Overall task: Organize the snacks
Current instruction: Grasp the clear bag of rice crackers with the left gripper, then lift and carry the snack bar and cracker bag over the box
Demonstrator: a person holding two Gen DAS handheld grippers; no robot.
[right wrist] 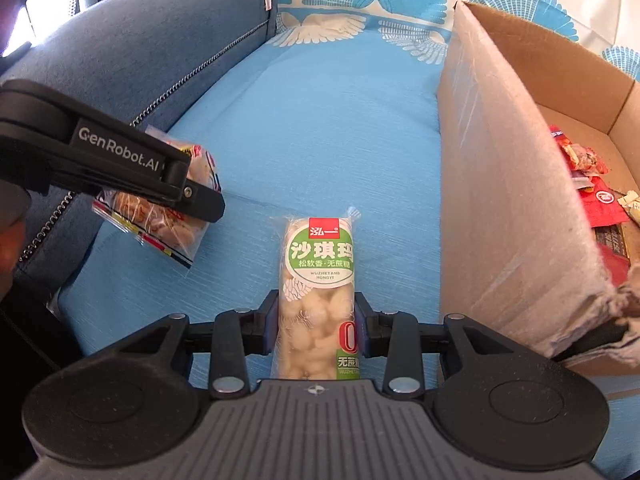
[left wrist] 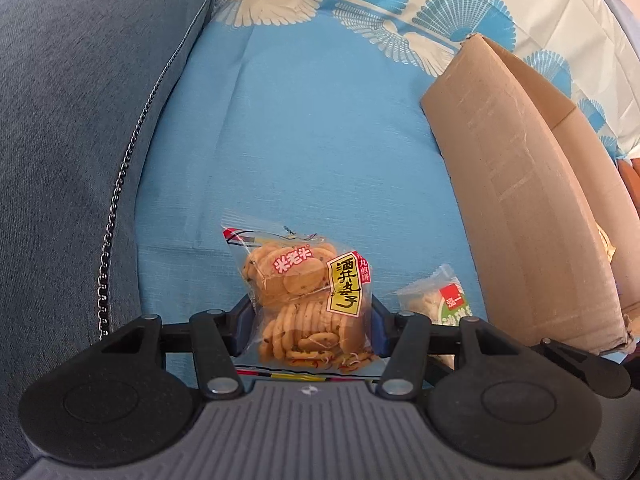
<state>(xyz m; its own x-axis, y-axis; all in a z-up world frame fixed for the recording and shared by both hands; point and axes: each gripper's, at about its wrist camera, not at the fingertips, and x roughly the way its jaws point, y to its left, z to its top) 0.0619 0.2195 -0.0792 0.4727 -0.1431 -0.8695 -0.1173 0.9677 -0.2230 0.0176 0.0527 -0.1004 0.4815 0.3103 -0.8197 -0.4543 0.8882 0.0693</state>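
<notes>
My left gripper (left wrist: 310, 316) is shut on a clear bag of small round crackers (left wrist: 304, 300), held just above the blue sofa seat (left wrist: 320, 140). The same cracker bag (right wrist: 160, 216) shows in the right wrist view under the left gripper (right wrist: 192, 196). My right gripper (right wrist: 316, 320) is shut on a green-labelled sachima bar (right wrist: 318, 296), lengthwise between the jaws. That bar (left wrist: 436, 296) also shows at the right in the left wrist view. An open cardboard box (right wrist: 500, 184) stands on the seat to the right.
Red snack packets (right wrist: 596, 196) lie inside the box. The dark blue sofa arm (left wrist: 72, 120) rises on the left. A blue-and-white patterned cushion (right wrist: 360, 4) lines the back.
</notes>
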